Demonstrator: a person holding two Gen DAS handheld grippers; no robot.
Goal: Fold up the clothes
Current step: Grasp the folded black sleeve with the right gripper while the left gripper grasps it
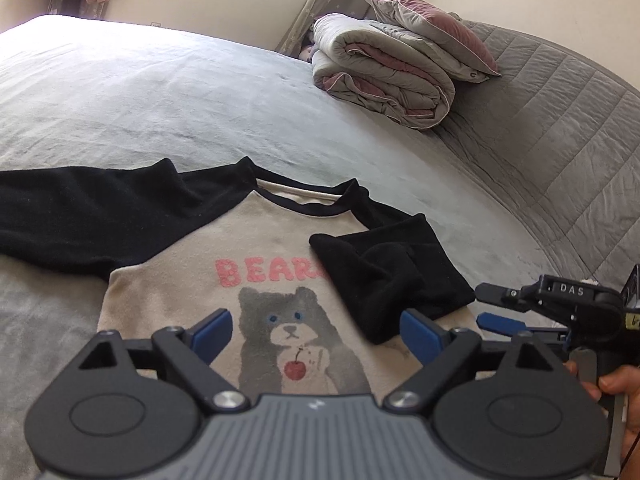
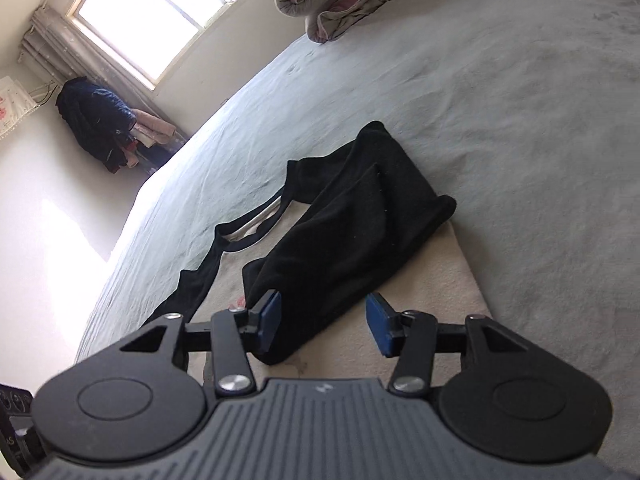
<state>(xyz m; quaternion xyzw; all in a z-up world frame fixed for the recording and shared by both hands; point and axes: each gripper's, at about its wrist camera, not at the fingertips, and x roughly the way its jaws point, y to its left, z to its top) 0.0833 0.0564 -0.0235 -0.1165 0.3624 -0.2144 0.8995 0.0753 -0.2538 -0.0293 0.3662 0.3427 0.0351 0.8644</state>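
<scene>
A cream shirt point(image 1: 168, 280) with black sleeves, pink "BEAR" lettering and a grey bear print lies face up on the bed. One black sleeve point(image 1: 72, 216) stretches out to the left. The other sleeve point(image 1: 392, 276) is folded in over the chest. My left gripper point(image 1: 316, 324) hovers open over the bear print with nothing between its blue pads. My right gripper point(image 2: 324, 308) stands open around the end of the folded sleeve point(image 2: 352, 232); the sleeve lies between the jaws and the right pad is clear of it. From the left wrist view, the right gripper point(image 1: 488, 308) is beside the shirt's right edge.
The bed's grey sheet point(image 1: 200, 100) spreads wide behind the shirt. A folded quilt point(image 1: 384, 72) topped by a pillow point(image 1: 432, 28) sits at the back right by the quilted headboard point(image 1: 560, 128). A hand point(image 1: 616, 384) holds the right gripper. Clothes hang by the window point(image 2: 100, 120).
</scene>
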